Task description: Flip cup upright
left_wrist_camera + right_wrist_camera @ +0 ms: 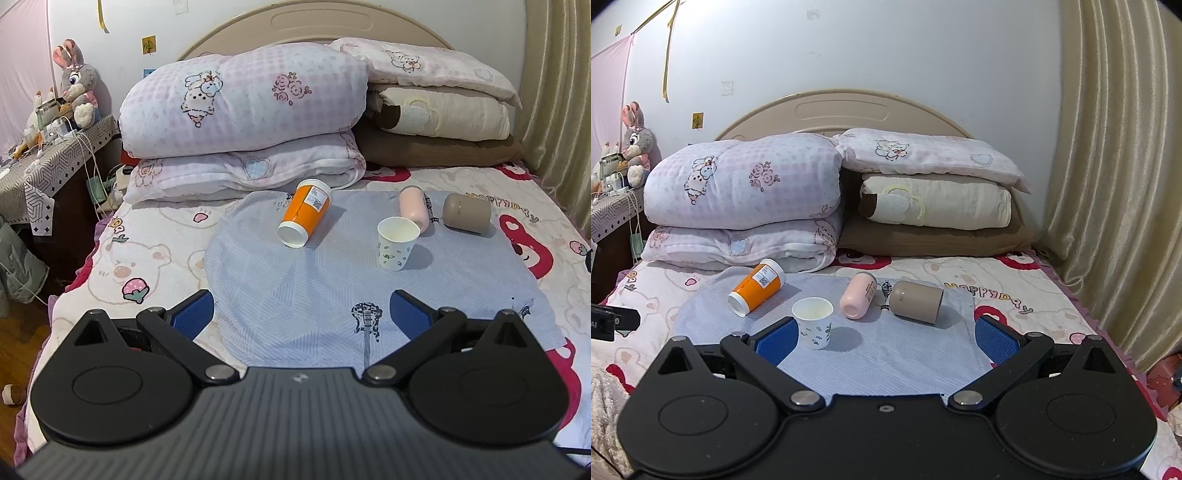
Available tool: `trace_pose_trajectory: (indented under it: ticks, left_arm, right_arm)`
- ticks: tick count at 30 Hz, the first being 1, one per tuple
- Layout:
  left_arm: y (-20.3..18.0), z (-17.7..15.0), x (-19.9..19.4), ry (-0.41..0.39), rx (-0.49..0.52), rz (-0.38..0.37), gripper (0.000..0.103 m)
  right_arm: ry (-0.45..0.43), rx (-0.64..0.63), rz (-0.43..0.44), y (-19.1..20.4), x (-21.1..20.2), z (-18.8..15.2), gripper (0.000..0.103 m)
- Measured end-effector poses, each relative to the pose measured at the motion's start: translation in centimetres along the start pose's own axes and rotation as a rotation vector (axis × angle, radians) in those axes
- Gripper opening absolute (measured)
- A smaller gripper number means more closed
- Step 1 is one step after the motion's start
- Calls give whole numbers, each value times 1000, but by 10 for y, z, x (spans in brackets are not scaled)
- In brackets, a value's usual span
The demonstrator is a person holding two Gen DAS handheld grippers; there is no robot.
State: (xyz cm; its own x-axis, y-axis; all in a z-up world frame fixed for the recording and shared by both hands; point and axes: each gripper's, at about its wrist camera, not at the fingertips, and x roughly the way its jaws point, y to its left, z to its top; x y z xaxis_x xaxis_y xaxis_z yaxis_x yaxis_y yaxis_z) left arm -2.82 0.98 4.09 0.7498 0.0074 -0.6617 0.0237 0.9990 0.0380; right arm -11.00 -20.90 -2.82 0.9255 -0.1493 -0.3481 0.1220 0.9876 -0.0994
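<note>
A white paper cup with green dots (397,243) stands upright on a pale blue cloth (295,288) on the bed; it also shows in the right wrist view (813,328). An orange cup with a white lid (305,216) (757,287) lies on its side. A pink cup (414,208) (857,300) and a taupe cup (467,212) (916,301) also lie on their sides. My left gripper (301,317) is open and empty, short of the cups. My right gripper (884,341) is open and empty, its left finger (775,341) close beside the paper cup.
Folded quilts (243,122) and pillows (439,107) are stacked at the headboard behind the cups. A bedside table (48,158) with a plush rabbit and cables stands at the left. A curtain (1115,184) hangs at the right. The left gripper's body shows at the left edge (613,321).
</note>
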Motion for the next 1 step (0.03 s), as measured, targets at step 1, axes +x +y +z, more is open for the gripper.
trace_pose_trajectory:
  ticks: [1]
  left_arm:
    - [0, 0, 0, 0, 0, -1, 103]
  right_arm:
    - [0, 0, 0, 0, 0, 0, 103]
